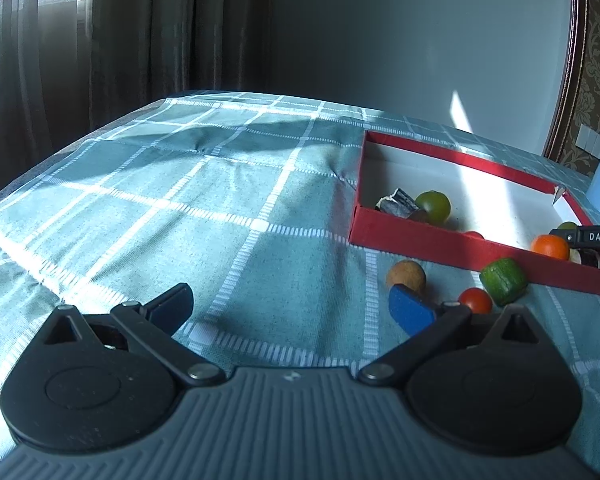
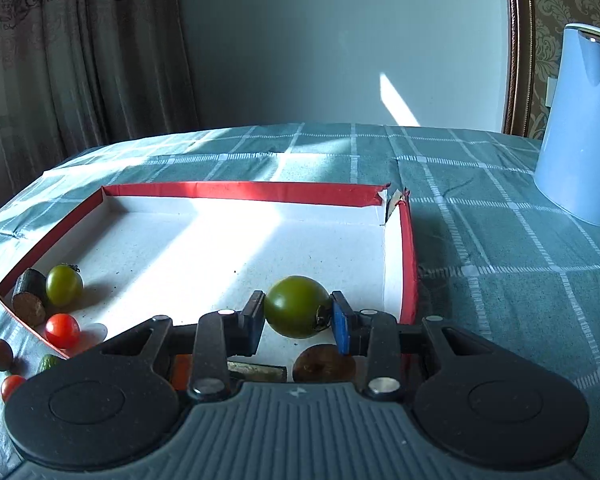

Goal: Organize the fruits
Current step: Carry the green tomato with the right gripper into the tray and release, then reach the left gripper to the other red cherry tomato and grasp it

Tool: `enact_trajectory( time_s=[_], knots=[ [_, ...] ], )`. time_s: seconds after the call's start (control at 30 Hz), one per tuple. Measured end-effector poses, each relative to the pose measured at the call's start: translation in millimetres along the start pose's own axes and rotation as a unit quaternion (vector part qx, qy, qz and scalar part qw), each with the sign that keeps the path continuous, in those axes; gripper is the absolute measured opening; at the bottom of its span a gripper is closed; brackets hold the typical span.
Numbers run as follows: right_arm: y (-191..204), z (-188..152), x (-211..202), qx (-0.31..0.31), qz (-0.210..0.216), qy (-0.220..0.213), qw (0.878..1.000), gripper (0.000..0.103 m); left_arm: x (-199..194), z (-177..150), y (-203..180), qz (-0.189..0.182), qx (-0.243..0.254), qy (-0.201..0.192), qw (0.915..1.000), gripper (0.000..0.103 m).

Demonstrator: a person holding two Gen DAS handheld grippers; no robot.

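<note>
A green tomato (image 2: 296, 307) is clasped between the right gripper (image 2: 296, 322) pads, over the box (image 2: 408, 248); smooth and soft, it is best held gently across its middle. The left gripper (image 1: 288, 308) is spread wide, empty.

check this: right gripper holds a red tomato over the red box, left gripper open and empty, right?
Not quite: the right gripper holds a green tomato, not a red one, as the right wrist view shows. It is over the red box, and the left gripper is open and empty.
</note>
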State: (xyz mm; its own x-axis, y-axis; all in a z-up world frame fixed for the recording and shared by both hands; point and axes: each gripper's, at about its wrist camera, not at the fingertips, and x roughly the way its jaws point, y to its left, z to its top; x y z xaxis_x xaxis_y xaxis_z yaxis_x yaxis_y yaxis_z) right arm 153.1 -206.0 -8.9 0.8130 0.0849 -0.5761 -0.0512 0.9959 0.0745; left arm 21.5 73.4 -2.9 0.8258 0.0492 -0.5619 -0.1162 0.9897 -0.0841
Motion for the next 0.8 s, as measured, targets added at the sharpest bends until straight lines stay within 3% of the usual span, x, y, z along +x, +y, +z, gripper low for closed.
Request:
enact_trajectory(
  time_s=[0.17,0.3,0.57,0.8],
  knots=[
    [0,-2,-1,-0.001,0.001,-0.007,1.000,0.037,0,0,0,0.001,0.000,0.000,1.0000,0.103],
    [-2,-1,-6,0.005,0.002,-0.020,1.000,0.059,0,0,1,0.001,-0.004,0.001,1.0000,0.103],
    [-19,-16,-60,0.047,0.016,-0.079,0.996,0.061,-1,0,3,0.003,-0.009,-0.001,1.0000,0.103],
    [-38,-52,-101,0.071,0.027,-0.090,0.993,0.066,-1,0,3,0.008,-0.007,0.000,0.9999,0.103]
  ],
)
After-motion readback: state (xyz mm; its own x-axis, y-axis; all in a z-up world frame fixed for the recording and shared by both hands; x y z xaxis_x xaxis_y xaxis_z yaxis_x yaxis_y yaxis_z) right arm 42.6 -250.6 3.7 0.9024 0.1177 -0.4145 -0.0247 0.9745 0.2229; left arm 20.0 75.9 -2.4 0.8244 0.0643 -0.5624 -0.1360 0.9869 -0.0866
